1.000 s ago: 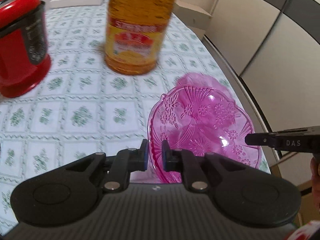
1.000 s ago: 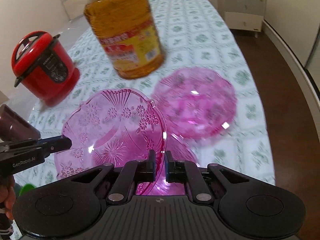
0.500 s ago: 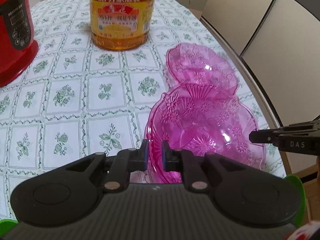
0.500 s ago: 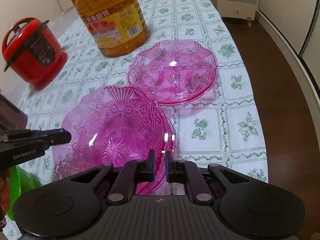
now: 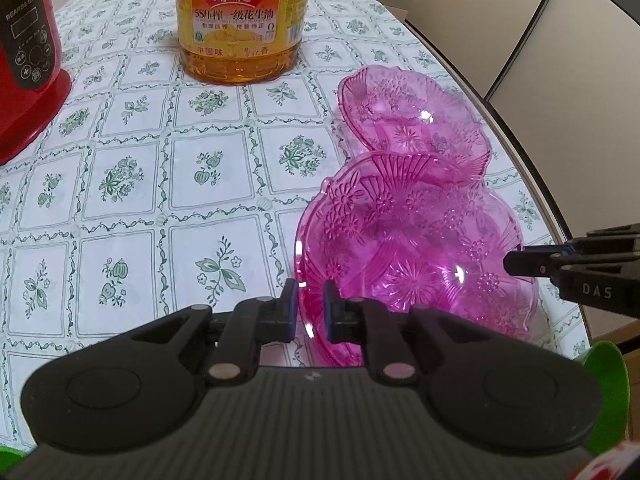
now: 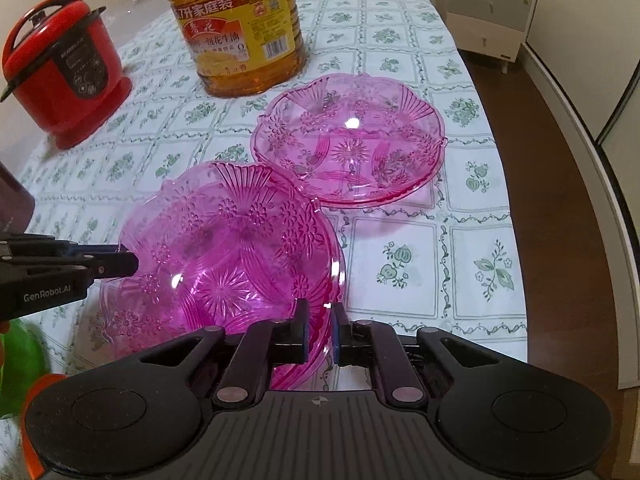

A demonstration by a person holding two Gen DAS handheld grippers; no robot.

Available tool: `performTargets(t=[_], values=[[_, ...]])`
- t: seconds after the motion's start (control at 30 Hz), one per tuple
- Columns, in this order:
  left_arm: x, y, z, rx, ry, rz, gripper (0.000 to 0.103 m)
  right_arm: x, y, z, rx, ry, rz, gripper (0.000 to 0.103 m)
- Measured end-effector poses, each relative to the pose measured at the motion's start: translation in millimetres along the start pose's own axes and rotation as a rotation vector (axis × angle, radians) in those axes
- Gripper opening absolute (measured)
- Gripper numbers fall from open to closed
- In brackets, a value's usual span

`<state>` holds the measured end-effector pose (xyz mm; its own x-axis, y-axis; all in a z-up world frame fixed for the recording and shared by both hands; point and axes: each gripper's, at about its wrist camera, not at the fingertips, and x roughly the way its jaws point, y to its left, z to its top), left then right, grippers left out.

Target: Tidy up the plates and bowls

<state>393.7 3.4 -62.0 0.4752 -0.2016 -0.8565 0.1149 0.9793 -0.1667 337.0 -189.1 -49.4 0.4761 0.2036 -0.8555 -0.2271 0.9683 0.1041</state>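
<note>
Two translucent pink plastic bowls, scalloped rims, pressed flower-and-fan relief. Nearer bowl point(image 6: 224, 256) tilted, mouth facing up and toward the far bowl point(image 6: 348, 140), which sits flat on the table point(image 6: 440, 264) with its green-floral checked cloth. Left gripper point(image 5: 307, 308) and right gripper point(image 6: 319, 330) each pinching opposite rims of the nearer bowl. Behind: one amber oil bottle point(image 6: 236, 24), one red glossy cooker point(image 6: 64, 68).

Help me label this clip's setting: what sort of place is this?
Probably a home dining area: a table under a floral tablecloth, a big cooking oil bottle, a red electric cooker and two pink glass bowls.
</note>
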Motion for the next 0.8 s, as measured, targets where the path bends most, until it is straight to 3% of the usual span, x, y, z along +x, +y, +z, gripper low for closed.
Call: performTargets(t=[0.23,0.3,0.37,0.43,0.8], values=[[2.7,2.3,-0.1,0.007,-0.001,0.003,0.012,6.9,1.6,0.2,-0.025,-0.004,-0.018,0.010],[1.9,4.8,1.1,-0.011,-0.007,0.014,0.017,6.8,-0.4,-0.1,-0.018,-0.026,-0.035,0.011],[-1.1,6.7,2.2,-0.022,-0.016,0.014,0.018,4.8,-6.6,0.5,0.016,-0.040,-0.014,0.018],[-5.6,7.8,2.1,-0.027,-0.023,0.013,0.018,0.6,-12.6,1.5,0.052,-0.051,0.013,0.036],[-51.4,-2.7,-7.4,-0.063,-0.076,-0.011,0.018,-44.9,-11.9,-7.3,0.102,-0.106,0.029,0.037]])
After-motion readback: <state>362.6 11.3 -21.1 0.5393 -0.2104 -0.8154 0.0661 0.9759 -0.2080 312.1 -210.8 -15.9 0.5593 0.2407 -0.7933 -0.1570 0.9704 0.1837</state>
